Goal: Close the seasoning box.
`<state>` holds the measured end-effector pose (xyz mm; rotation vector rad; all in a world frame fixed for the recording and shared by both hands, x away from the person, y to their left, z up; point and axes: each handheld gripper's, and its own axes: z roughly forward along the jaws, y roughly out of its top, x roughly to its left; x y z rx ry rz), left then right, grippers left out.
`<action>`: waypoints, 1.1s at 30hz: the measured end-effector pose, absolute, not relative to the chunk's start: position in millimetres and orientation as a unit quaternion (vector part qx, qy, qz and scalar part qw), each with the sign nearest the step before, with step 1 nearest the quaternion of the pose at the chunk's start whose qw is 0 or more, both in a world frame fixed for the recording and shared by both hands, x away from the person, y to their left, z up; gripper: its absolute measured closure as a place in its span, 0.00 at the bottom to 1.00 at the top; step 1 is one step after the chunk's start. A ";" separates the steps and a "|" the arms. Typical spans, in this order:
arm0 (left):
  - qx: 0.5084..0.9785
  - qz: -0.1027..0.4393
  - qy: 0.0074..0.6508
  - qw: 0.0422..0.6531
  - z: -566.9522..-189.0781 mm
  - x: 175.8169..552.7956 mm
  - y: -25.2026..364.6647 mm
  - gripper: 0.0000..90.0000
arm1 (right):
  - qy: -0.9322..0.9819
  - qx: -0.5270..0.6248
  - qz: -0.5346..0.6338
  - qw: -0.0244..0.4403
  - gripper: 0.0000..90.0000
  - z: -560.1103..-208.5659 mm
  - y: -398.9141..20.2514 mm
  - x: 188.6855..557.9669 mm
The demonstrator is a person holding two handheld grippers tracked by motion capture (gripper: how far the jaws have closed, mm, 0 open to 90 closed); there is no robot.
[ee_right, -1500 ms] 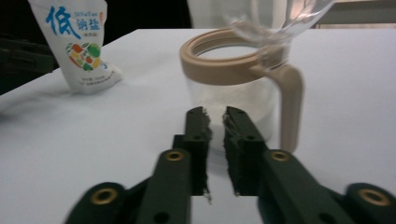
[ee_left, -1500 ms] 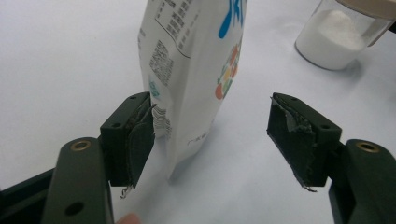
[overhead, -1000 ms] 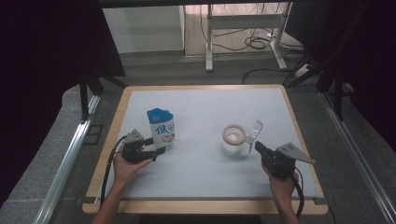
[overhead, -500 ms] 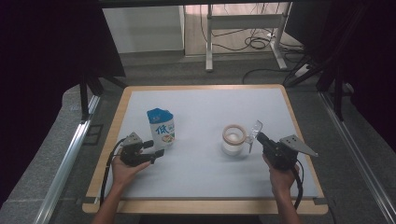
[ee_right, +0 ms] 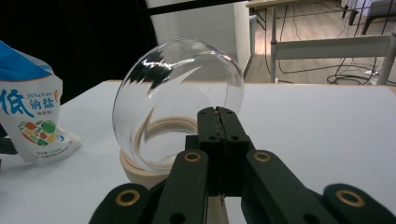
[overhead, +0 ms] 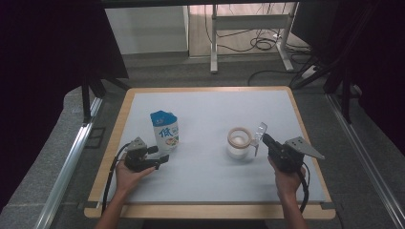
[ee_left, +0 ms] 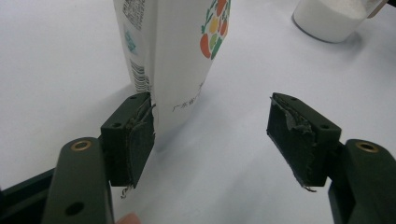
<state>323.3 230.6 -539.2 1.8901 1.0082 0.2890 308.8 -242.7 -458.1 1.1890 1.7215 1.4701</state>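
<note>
The clear lid (overhead: 260, 133) has been swung up off the jar (overhead: 239, 142), pinched by the right gripper (overhead: 265, 139). The left gripper (overhead: 161, 157) is held wide at six o'clock of the salt pouch (overhead: 165, 131) on the counter (overhead: 215, 176); pouring seems next.

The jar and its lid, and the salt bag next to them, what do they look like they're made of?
The jar looks like clear glass with a pale, matte wood-like collar at the mouth. The lid, gripped by the right gripper, seems glass: see-through, glossy, sharp reflections. The salt bag appears to be printed plastic film, smooth and slightly shiny.
</note>
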 end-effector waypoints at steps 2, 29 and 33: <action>0.773 0.118 0.410 0.469 -539.9 323.1 229.5 0.35 | 0.645 0.445 0.550 0.289 0.99 -458.2 -242.8 309.0; 0.777 0.114 0.410 0.463 -544.6 321.1 227.4 0.35 | 0.683 0.416 0.542 0.260 0.99 -462.1 -206.3 324.2; 0.778 0.113 0.410 0.462 -545.1 321.3 227.5 0.35 | 0.698 0.400 0.539 0.249 0.99 -464.2 -197.5 325.1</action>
